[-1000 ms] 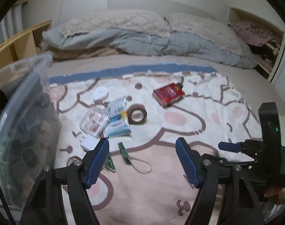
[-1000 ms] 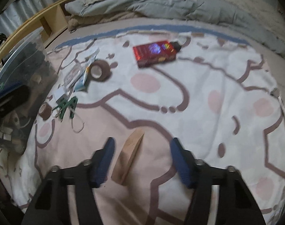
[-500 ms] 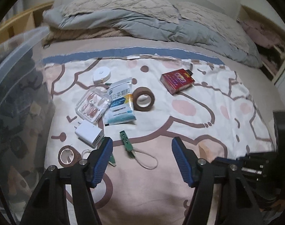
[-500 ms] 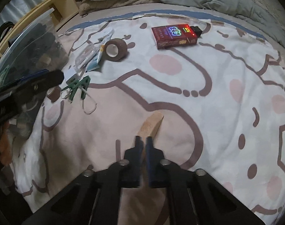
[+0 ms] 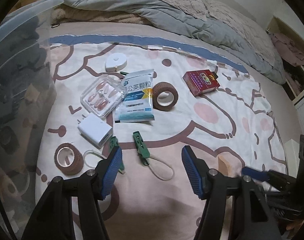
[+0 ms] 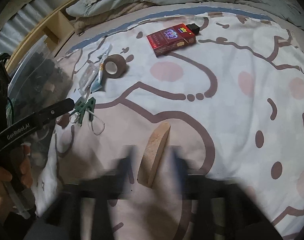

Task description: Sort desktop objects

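Now that the right claw (image 6: 152, 160) has just sprung wide around the untouched wooden piece (image 6: 155, 154), it holds nothing; the left claw (image 5: 150, 166), half-open and empty, nears the green clips (image 5: 140, 147).

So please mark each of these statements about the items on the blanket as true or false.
1. The red box lies to the right of the brown tape roll. True.
2. The white charger is inside the clear bin. False: it lies on the blanket.
3. The clear case overlaps the sachet. True.
4. The left gripper holds a green clip. False: its fingers are apart, holding nothing.
5. The wooden piece lies beside the white tape measure. False: it is between the right gripper's fingers.
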The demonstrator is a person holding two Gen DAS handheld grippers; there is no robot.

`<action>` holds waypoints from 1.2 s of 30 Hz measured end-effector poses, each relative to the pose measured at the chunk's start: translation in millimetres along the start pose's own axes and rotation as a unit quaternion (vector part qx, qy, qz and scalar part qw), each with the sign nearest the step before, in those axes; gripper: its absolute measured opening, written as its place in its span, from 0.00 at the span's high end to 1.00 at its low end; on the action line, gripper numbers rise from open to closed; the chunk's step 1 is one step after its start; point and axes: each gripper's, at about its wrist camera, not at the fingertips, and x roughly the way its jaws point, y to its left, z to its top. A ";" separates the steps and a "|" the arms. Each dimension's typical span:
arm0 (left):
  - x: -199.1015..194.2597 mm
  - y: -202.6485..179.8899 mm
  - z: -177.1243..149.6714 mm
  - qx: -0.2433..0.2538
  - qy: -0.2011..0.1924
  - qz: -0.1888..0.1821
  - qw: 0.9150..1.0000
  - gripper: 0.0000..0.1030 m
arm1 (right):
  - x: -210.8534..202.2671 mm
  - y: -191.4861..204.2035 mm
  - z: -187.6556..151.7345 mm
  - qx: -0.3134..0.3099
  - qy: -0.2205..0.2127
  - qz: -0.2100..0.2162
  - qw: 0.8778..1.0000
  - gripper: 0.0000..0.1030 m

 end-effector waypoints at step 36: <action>52.5 13.0 12.0 -0.044 0.064 -0.001 0.997 0.63 | -18.6 -13.2 -29.1 -0.071 0.049 -0.003 0.996 0.85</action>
